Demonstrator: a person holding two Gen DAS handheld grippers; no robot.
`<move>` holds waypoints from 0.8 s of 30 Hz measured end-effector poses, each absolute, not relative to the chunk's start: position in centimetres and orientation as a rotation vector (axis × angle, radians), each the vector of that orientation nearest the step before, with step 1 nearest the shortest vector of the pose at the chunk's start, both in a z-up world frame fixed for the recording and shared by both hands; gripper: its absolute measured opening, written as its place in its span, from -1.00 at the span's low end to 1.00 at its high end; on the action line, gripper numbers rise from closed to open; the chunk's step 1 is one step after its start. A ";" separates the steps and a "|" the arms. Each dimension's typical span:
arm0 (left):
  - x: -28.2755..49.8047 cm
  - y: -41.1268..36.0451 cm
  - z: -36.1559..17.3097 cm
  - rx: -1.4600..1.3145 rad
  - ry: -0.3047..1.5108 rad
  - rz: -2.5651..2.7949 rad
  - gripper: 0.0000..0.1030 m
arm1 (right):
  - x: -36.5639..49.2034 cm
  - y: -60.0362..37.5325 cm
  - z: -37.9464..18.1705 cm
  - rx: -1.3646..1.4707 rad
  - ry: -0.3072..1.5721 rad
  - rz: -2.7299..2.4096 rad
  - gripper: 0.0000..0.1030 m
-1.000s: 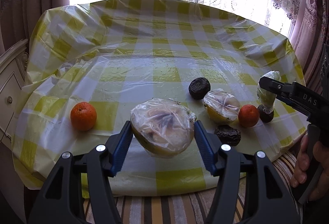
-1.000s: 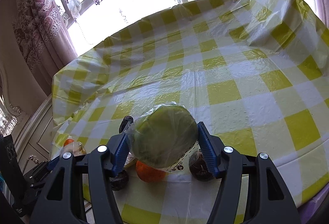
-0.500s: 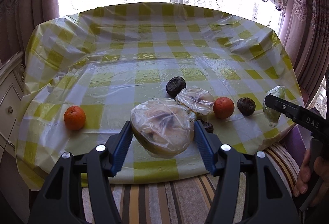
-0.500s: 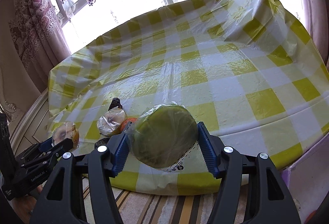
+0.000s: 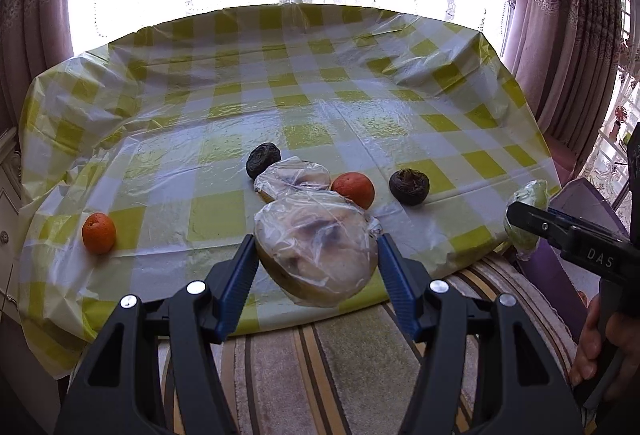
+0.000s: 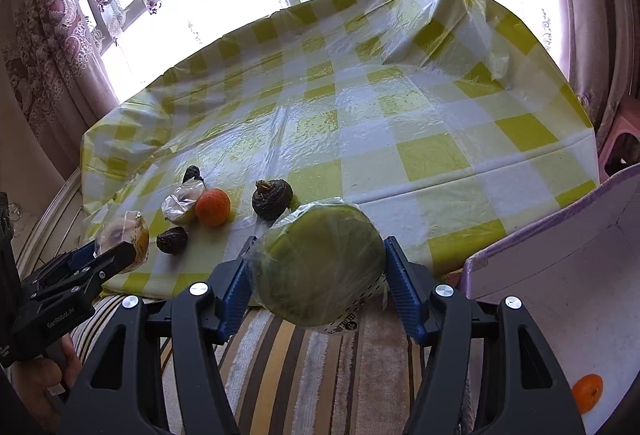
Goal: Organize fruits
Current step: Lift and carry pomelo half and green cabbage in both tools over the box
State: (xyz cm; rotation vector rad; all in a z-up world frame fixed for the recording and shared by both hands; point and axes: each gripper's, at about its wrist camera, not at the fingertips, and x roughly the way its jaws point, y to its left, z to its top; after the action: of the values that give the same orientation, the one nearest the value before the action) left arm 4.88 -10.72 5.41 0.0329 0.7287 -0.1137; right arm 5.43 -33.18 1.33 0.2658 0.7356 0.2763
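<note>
Left wrist view had our left gripper (image 5: 316, 259) clamped on a plastic-wrapped yellow fruit half (image 5: 314, 249), cut face up, blue pads (image 5: 240, 275) pressing both sides of it. It hung over the near edge of the table (image 5: 200, 115), which had a yellow-and-white check cloth under clear plastic. On the cloth we could see an orange (image 5: 99, 233) off by itself on the left, a second orange (image 5: 353, 189) nearer the middle, another wrapped fruit half (image 5: 294, 177) just behind the one we held, and two dark wrinkly fruits, one (image 5: 263, 160) touching that wrapped half at the back and one (image 5: 409, 186) right of the second orange. Striped rug (image 5: 320, 355) below.

Over on the right edge of that view, our right gripper (image 5: 524, 223) showed from the side, gripping a wrapped green fruit half (image 5: 528, 195), with a hand (image 5: 600, 347) on the handle.

Right wrist view confirmed it: jaws partly closed and squeezing the green half (image 6: 320, 267), flat cut face toward the camera, held out past the table edge above the rug. A third dark fruit (image 6: 172, 240) sat near the front edge there. To the right was a lilac box (image 6: 560, 275), open, with one small orange (image 6: 587, 393) already inside. We couldn't read the printed label on the wrap.
</note>
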 end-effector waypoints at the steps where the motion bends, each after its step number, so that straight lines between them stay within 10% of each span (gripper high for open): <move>1: 4.8 -11.2 5.4 0.040 0.730 -0.123 0.18 | 5.2 -33.6 1.3 0.268 0.739 0.270 0.19; 24: 4.0 -23.5 4.0 0.143 0.778 -0.412 0.18 | 0.8 -44.2 1.2 0.279 0.770 0.005 0.18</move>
State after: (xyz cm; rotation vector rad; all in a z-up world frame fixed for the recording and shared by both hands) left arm 3.99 -23.54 4.01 0.1434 0.7783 -0.4117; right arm 0.78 -44.18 1.19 0.2789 0.7702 0.0053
